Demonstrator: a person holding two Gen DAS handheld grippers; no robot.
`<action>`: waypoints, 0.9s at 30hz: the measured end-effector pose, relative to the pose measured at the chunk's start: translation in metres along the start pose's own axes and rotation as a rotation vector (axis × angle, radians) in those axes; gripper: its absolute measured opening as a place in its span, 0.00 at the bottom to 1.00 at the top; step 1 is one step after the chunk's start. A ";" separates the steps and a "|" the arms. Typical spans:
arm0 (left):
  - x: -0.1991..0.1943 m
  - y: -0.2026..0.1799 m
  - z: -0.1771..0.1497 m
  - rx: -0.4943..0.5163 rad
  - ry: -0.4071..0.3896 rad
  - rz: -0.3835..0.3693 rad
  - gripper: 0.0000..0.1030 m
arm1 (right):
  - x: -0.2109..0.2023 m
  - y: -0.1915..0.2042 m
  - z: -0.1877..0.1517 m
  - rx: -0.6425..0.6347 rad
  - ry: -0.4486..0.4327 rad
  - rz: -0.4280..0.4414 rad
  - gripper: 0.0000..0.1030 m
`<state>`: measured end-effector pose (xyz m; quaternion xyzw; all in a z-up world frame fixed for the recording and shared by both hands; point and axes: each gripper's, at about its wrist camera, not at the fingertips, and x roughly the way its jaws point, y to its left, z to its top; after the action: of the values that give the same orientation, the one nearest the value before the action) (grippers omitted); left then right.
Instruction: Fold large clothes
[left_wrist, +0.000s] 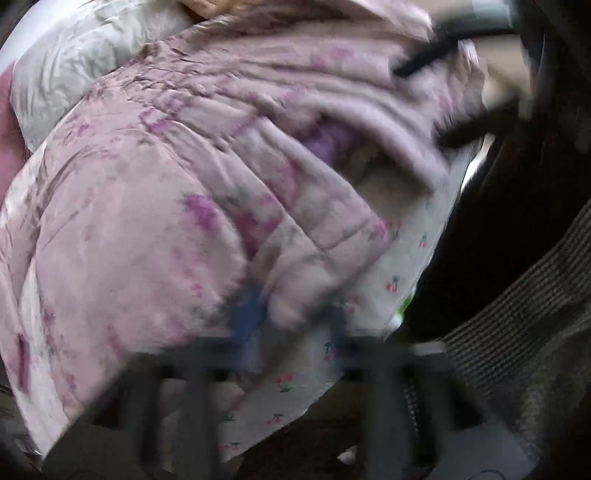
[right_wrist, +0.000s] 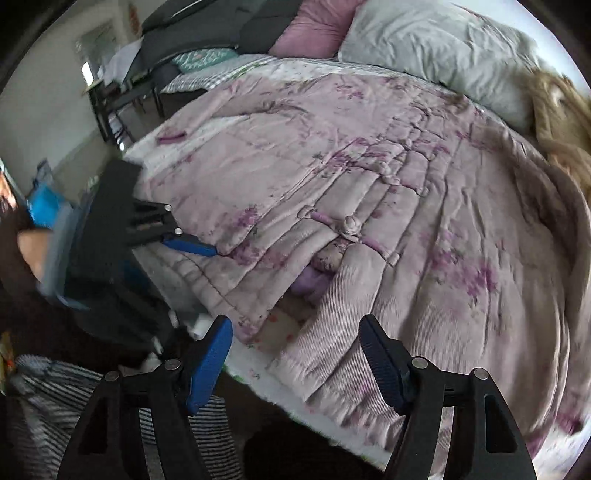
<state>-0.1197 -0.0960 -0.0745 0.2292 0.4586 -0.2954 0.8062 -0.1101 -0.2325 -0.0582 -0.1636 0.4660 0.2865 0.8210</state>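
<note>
I see the padded jacket (right_wrist: 369, 192) spread flat on the bed (right_wrist: 266, 380), its front side up, and it covers most of the bed surface on this side of the grey pillow (right_wrist: 436, 48). It is a quilted garment with a purple flower print and knot buttons (right_wrist: 350, 224) down the middle, so I judge it soft and thick, rather light for its size, and a little springy: a fold will probably want to open again if it is not pressed down. The cloth looks not slippery, more like fine corduroy. The best place to take hold seems to me the hem or a side seam, where the padding is thinner and the fingers can close on one layer. The left hand-held gripper (right_wrist: 218, 254) is at the left edge of the jacket, and its blue fingers are pressed together on the fabric there, as the right wrist view shows; its own view is too blurred to confirm more. The right hand-held gripper (right_wrist: 295, 354) hangs over the near hem of the jacket with its fingers spread wide and holding nothing. Beyond the jacket, next to the grey pillow, lies a pink pillow (right_wrist: 314, 29), and on the right of the grey pillow a brown furry thing (right_wrist: 561, 122) touches the jacket. I think this one could hinder a fold toward that side. Under the jacket is a sheet with cherry print (left_wrist: 402, 266).
</note>
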 end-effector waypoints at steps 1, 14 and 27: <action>-0.010 0.018 0.001 -0.099 -0.040 -0.030 0.08 | -0.001 0.004 -0.003 -0.036 0.004 0.001 0.64; -0.052 0.092 0.012 -0.456 -0.241 -0.135 0.07 | 0.088 0.054 0.020 -0.344 0.125 -0.139 0.45; -0.064 0.081 0.008 -0.373 -0.280 -0.289 0.07 | 0.072 0.044 0.047 -0.262 0.071 0.008 0.07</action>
<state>-0.0855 -0.0261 -0.0065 -0.0341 0.4171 -0.3468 0.8394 -0.0772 -0.1502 -0.0963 -0.2774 0.4542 0.3422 0.7743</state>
